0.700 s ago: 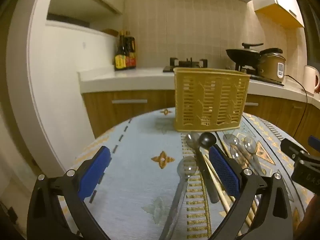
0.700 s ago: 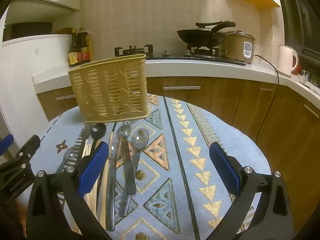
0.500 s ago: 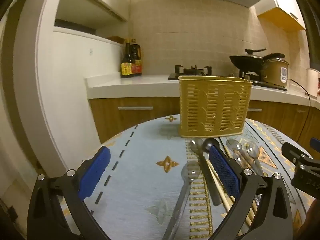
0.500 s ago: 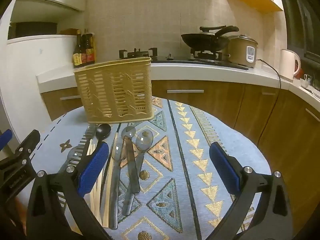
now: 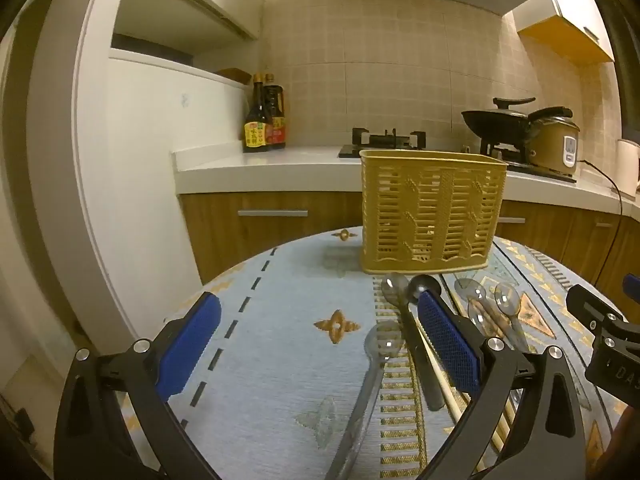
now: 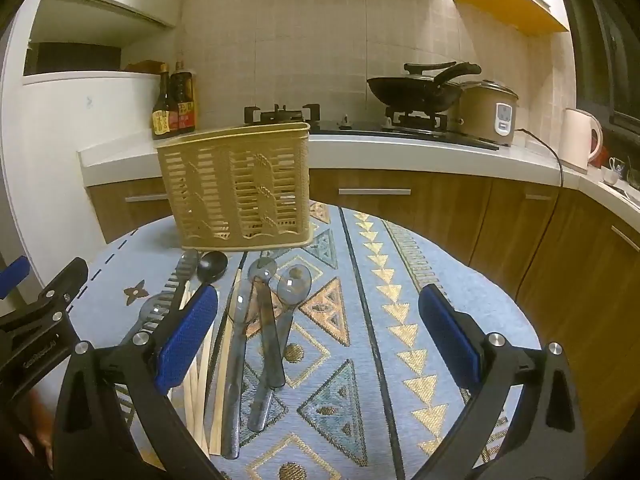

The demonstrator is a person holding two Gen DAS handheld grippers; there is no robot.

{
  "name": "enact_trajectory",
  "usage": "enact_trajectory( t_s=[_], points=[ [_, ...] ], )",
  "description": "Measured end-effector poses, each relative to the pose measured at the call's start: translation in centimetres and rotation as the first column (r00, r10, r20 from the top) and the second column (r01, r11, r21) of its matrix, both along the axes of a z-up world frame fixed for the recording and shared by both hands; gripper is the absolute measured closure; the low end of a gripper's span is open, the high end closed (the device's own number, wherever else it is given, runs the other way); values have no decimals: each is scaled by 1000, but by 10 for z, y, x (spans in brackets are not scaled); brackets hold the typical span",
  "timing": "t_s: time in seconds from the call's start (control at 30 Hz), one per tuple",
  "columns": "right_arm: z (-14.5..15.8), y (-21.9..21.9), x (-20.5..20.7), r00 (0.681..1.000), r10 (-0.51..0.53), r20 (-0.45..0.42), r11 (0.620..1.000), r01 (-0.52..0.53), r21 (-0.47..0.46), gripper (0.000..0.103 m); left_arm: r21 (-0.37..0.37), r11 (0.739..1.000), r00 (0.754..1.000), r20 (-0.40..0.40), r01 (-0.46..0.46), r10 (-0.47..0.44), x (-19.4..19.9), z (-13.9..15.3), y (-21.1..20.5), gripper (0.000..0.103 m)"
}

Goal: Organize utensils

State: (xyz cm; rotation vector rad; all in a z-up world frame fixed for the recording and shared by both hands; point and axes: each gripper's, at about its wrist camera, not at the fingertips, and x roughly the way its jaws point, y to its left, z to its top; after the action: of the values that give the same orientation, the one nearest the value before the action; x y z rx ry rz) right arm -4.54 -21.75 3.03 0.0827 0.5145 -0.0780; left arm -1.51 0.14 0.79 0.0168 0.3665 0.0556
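Left jaws: my left gripper is spread wide, grasping nothing, above the patterned cloth.
Right jaws: my right gripper is released too, nothing between the pads.
Basket: the yellow utensil basket stands upright at 12 o'clock on the surface, with no utensils showing above its rim.
Utensils: clear spoons, a black spoon and chopsticks lie loose just in front of the basket (toward 10 o'clock from my right gripper).
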Motion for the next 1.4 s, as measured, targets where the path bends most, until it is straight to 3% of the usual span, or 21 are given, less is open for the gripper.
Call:
enact_trajectory(
  t_s=[0.3,1.4],
  points=[
    [2,-2,-5,999,-11,34,1000,11,4,7,2,1000,1000,16,6,-6,-3,2,-3,7],
    [-2,9,-4,999,24,27,999,-23,-23,7,-2,1000,1000,16,8,-8,-4,-1,-4,7]
  ],
)
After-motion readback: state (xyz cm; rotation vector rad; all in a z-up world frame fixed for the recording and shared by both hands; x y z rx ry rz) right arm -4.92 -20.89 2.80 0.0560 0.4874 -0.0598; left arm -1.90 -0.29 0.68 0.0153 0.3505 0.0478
